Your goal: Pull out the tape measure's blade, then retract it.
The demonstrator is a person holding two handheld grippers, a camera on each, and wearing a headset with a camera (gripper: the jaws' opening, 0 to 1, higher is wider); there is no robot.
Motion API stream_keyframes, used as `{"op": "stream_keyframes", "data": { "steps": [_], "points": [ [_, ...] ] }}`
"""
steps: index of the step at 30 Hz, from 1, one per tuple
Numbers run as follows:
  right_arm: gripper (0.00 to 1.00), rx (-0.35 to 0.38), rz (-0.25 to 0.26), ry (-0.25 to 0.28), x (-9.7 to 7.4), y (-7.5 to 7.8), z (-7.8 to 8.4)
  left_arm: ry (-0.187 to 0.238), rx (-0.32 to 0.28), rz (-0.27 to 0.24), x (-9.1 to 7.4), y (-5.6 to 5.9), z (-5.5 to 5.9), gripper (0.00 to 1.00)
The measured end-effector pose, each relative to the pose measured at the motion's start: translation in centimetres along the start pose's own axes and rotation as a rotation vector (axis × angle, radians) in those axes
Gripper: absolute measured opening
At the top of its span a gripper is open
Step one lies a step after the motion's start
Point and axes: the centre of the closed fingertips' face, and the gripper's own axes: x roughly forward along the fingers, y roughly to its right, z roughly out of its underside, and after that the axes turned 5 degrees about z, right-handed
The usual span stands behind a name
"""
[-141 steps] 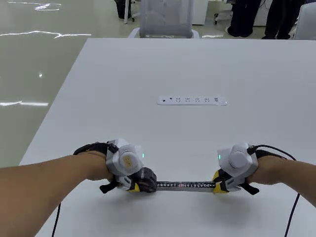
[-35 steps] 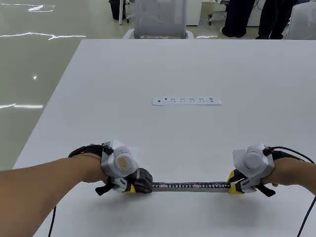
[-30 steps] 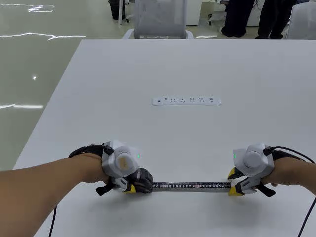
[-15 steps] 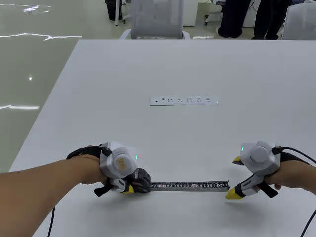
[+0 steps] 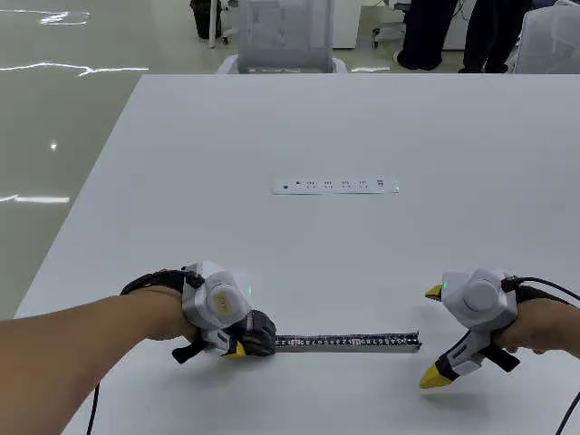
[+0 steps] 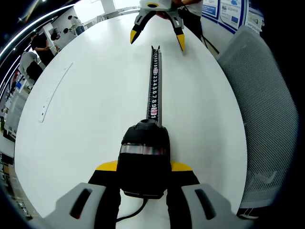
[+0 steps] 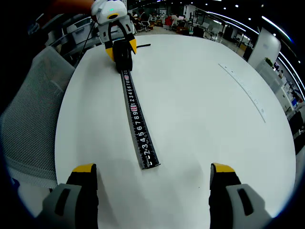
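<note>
Release is the news: the right gripper (image 5: 432, 336), clamped on the end of the blade (image 5: 349, 341) a second ago, has let go and drawn back, further from the power strip (image 5: 335, 186); its jaws now stand wide apart, and in the right gripper view the hook (image 7: 148, 163) lies free between them and just ahead; the blade has not sprung back; it lies flat and straight on the table (image 5: 272, 127), numbers up, on the near side of the power strip, well apart from it and roughly parallel to it; the left gripper (image 6: 144, 167) keeps its jaws closed on the black case (image 5: 260, 332) of the tape measure (image 6: 143, 143), one yellow tip on either flank, on the near side of the strip and a little left of its left end; my reading is that the pull-out half of the task is done and the retraction is not yet done; since the blade holds its length with nothing on the hook, I judge that a lock or the squeeze on the case keeps it out, though the pictures do not show which; when it does run in, the free tip could whip across the tabletop; by count: one tape measure with one blade, two grippers, one power strip, one table; beyond the power strip, at the table's far edge, one mesh chair (image 5: 281, 36) and part of a second (image 5: 555, 36) further right; two pairs of dark legs (image 5: 435, 27) stand behind, too cropped to say more
</note>
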Motion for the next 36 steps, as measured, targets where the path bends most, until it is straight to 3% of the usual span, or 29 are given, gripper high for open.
{"op": "stream_keyframes", "data": {
  "steps": [7,12,15,19,20,24,26,28,33,36],
  "points": [
    [1.0,0.043,0.022,0.013,-0.3,0.6,-0.4,0.005,-0.022,-0.002,0.1,0.0,0.1,0.33],
    [1.0,0.075,0.045,0.027,-0.8,0.9,-0.7,-0.003,-0.041,0.033,0.2,-0.1,0.2,0.35],
    [1.0,0.088,0.064,0.042,-1.0,1.2,-0.8,-0.021,-0.063,-0.007,0.2,-0.7,0.8,0.43],
    [1.0,0.122,0.077,0.059,-1.0,1.2,-0.9,0.039,-0.117,-0.019,-0.6,-1.2,0.2,0.61],
    [1.0,0.146,0.095,0.038,-1.0,1.2,-0.4,0.06,-0.153,-0.026,-0.8,-1.3,0.1,0.66],
    [1.0,0.156,0.093,0.046,-0.9,1.1,-0.5,0.075,-0.209,-0.037,-1.1,-1.6,0.5,0.79],
    [1.0,0.169,0.097,0.057,-0.8,1.1,-0.7,0.104,-0.252,-0.042,-1.2,-1.6,0.5,0.87],
    [1.0,0.153,0.099,0.054,-0.9,1.1,-0.8,0.144,-0.282,-0.089,-1.3,-2.3,0.3,0.98],
    [1.0,0.148,0.104,0.056,-1.1,1.2,-0.8,0.203,-0.371,-0.12,-2.4,-3.1,0.3,0.99],
    [1.0,0.161,0.112,0.062,-1.2,1.4,-0.8,0.221,-0.381,-0.129,-2.9,-3.2,0.3,0.99]
  ]
}}
